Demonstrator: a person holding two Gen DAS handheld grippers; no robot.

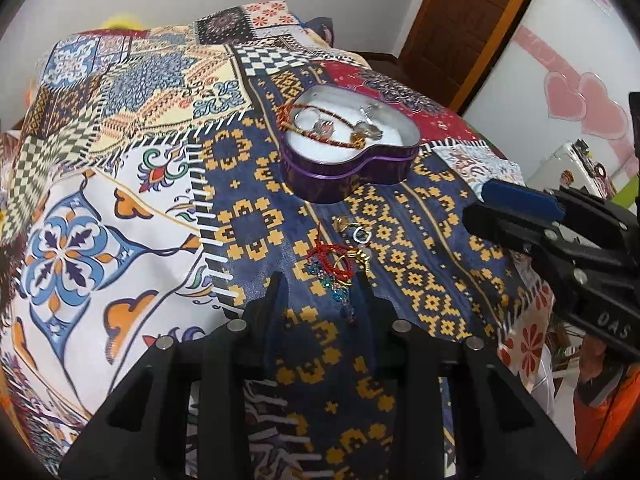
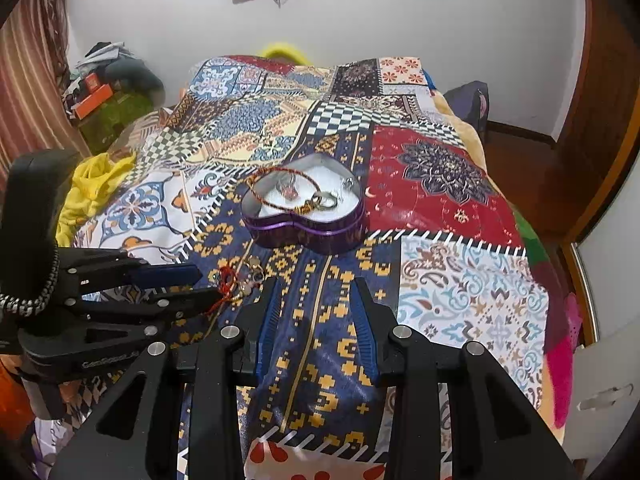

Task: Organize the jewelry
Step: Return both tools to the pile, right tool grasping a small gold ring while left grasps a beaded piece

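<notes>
A purple heart-shaped tin (image 1: 348,168) (image 2: 308,232) stands open on the patchwork bedspread (image 1: 120,200), holding cord bracelets and rings on white padding. Nearer lies a loose pile of jewelry: a red cord bracelet (image 1: 326,258) (image 2: 226,276), a blue beaded piece (image 1: 338,290), a gold ring (image 1: 356,257) and a silver ring (image 1: 362,234). My left gripper (image 1: 320,280) (image 2: 208,282) is open, its fingertips on either side of the pile's near end, pads not pressing. My right gripper (image 2: 315,284) (image 1: 476,202) hangs open over bare cloth right of the pile, with nothing between its fingers.
The bedspread covers a bed that drops off at the right and front edges. A yellow cloth (image 2: 92,188) lies at the left side. Clutter with an orange box (image 2: 94,98) sits in the far left corner. A wooden door (image 1: 468,24) stands beyond the bed.
</notes>
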